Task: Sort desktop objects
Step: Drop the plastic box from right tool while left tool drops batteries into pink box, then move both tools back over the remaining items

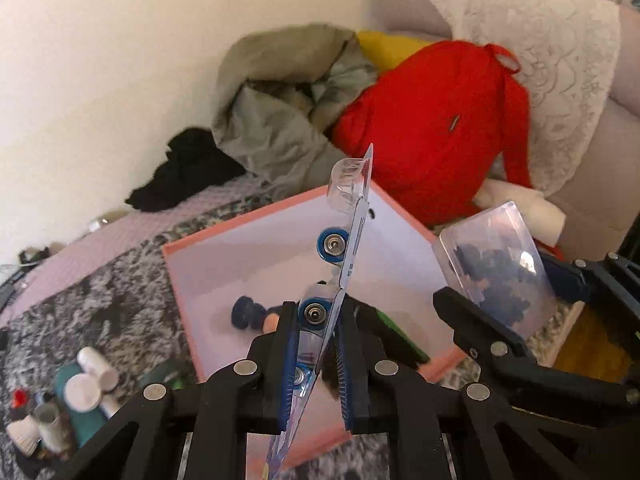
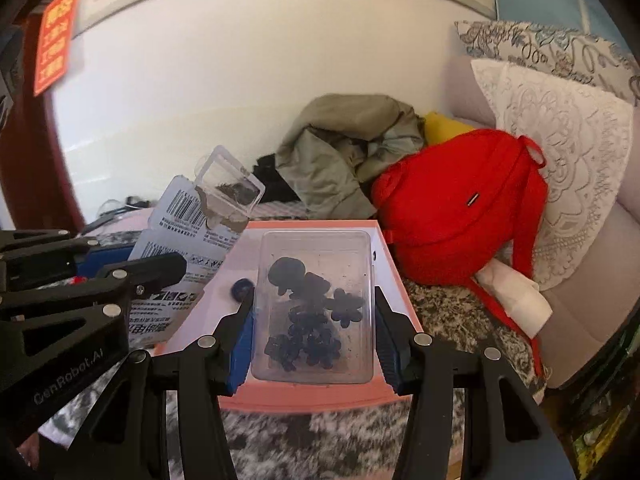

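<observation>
Above the pink tray (image 1: 224, 248), my left gripper (image 1: 316, 364) has its fingers clamped on the battery blister pack (image 1: 352, 220), held edge-up; my right gripper (image 2: 314, 336) grips the clear box (image 2: 316, 304) level over it.

Left tongs (image 1: 316, 344): matt black plastic, blue ribbed pads, clamping glossy clear battery blister pack (image 1: 344, 240). Right tongs (image 2: 314, 332): same finish, gripping smooth transparent plastic box (image 2: 316, 304). Beyond them, red cloth backpack (image 2: 460, 208); lace pillow (image 2: 560, 152).
</observation>
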